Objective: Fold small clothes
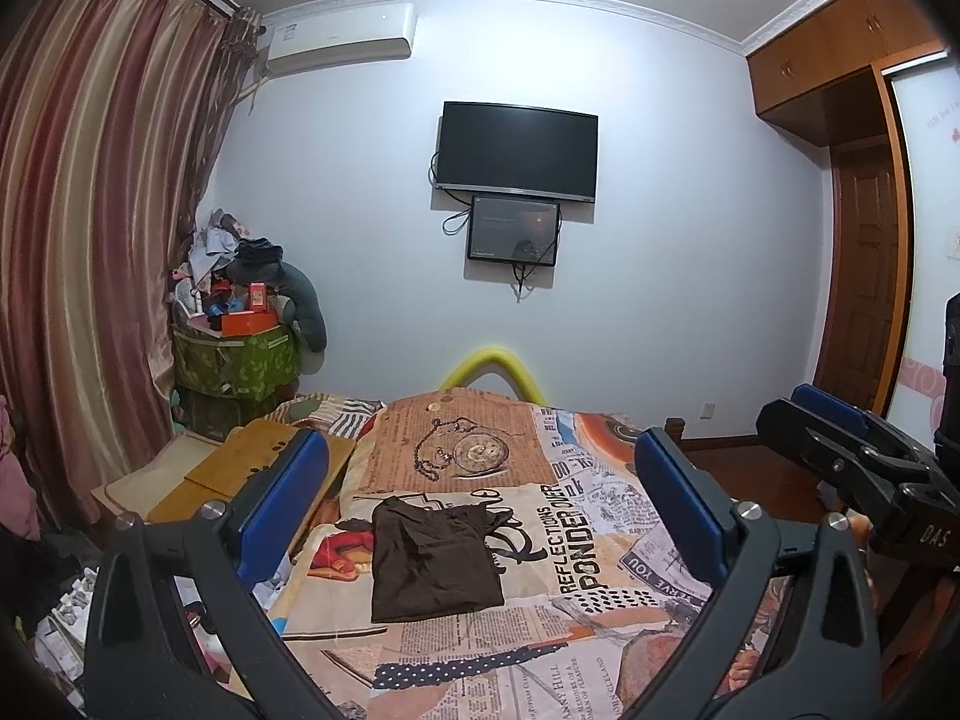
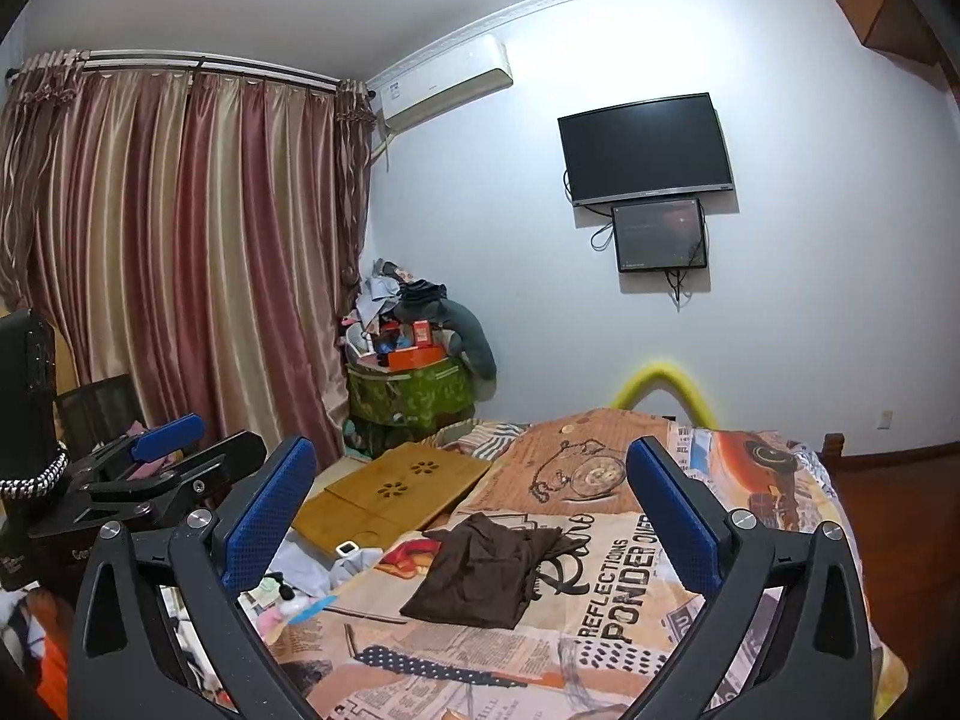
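Brown garment (image 1: 432,558) lies on bedspread (image 1: 600,612), bamboo tray (image 2: 390,498) beside.

the brown top (image 1: 433,558) in the lower middle of the frame is soft matte cloth, a bit crumpled, no sheen at all. It sits on a bedspread (image 1: 606,546) that's printed cloth made to look like old newspaper, also matte. Left gripper (image 1: 480,480) and right gripper (image 2: 471,489) both look like matte black plastic with shiny metal screw heads, and the pads (image 2: 267,516) are blue with a rough dotted texture. Curtains (image 2: 180,252) on the left are glossy satin-looking fabric. The lap tray (image 2: 390,495) is smooth light wood, bamboo maybe. TV (image 1: 517,151) upper middle has a glossy dark screen, and the wardrobe (image 1: 840,42) upper right is smooth varnished wood
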Demonstrator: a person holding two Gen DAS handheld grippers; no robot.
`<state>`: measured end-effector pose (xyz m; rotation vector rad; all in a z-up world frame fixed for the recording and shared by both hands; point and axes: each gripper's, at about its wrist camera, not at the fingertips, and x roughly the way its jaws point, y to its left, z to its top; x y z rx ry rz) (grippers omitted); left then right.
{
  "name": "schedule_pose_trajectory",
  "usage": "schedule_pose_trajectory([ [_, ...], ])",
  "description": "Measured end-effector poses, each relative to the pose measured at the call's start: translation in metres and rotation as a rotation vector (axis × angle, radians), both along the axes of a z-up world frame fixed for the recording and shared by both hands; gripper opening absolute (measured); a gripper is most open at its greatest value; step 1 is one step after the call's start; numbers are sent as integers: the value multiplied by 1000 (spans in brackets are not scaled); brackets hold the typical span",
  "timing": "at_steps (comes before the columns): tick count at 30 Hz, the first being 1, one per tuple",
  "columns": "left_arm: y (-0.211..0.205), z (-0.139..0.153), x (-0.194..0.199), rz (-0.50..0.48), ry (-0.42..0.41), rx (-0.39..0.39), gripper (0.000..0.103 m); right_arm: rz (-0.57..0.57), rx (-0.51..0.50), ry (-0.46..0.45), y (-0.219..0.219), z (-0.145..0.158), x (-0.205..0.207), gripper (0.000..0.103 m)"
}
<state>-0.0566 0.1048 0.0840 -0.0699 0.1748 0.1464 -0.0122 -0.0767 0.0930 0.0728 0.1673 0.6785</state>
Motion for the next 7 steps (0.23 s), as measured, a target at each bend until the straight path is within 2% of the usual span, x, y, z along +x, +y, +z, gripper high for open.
schedule_pose_trajectory([
  [7, -2, -2, 1, -3, 6, 5, 103, -1, 0, 6, 0, -2, 1, 103],
])
